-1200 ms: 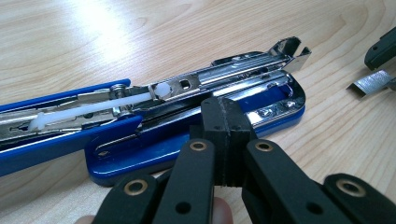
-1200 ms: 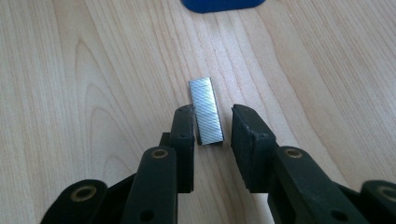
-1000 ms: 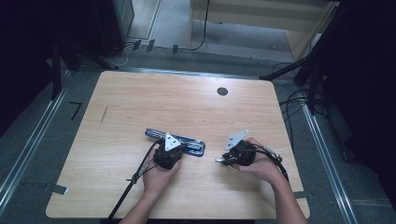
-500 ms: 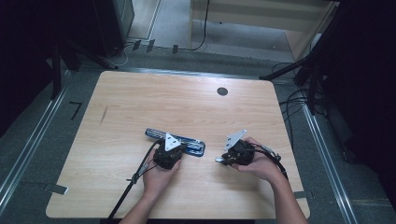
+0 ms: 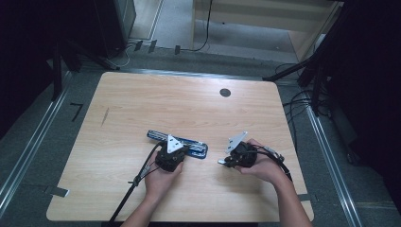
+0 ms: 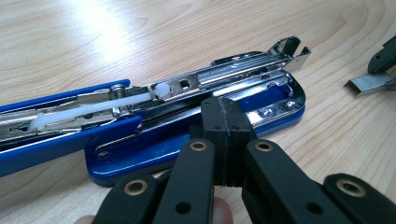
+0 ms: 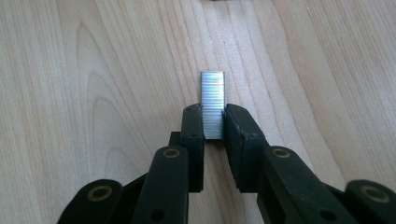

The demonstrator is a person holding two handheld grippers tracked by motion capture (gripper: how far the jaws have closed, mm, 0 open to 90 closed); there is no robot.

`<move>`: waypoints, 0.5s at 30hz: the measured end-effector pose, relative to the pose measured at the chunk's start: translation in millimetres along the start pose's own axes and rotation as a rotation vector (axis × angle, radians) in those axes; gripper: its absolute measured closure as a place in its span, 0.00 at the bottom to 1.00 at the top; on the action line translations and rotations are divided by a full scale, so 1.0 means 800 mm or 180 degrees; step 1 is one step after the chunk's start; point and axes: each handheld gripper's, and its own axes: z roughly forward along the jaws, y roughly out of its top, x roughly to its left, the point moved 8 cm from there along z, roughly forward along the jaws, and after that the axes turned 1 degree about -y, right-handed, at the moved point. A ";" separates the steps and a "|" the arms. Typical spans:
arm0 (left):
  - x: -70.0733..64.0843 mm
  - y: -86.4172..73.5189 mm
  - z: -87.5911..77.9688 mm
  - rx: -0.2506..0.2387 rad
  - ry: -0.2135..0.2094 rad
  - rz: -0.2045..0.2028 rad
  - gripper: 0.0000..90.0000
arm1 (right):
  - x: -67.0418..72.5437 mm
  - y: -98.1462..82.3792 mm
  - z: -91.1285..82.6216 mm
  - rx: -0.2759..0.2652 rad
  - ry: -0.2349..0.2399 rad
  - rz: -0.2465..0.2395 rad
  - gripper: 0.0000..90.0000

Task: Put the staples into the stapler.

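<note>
Here, a blue stapler [image 5: 177, 143] is seen lying opened out flat on the wooden tabletop [image 5: 142, 109], its chrome magazine exposed and a white pusher rod visible along the rail in the left gripper view. The left tongs [image 6: 223, 135] are pressed together with nothing between them, and their tips are set against the blue base of the stapler, just beside the chrome channel. In the high view the left tongs are held by the person's left hand [image 5: 158, 182] at the near side of the stapler's middle. To the right, well apart from the stapler, a strip of staples [image 7: 212, 100] is found on the tabletop. It is pinched at its near end by the right tongs [image 7: 214, 123], whose jaws have just been closing on it; the far end of the strip sticks out beyond the tips, flat over the wood. In the left gripper view the same strip is glimpsed at the right edge, held low over the tabletop. The right hand [image 5: 260, 163] is seen wrapped around its gripper.
</note>
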 end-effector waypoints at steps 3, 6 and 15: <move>0.000 0.000 0.000 0.0000 -0.0001 0.0000 1.00 | 0.000 0.000 -0.001 0.0029 -0.0021 0.0011 0.89; 0.000 0.000 0.000 0.0000 -0.0002 -0.0004 1.00 | 0.001 0.001 -0.001 0.0050 -0.0022 0.0025 0.89; 0.000 0.000 0.000 0.0001 -0.0001 0.0002 1.00 | -0.002 0.000 -0.003 -0.0021 -0.0075 0.0088 0.89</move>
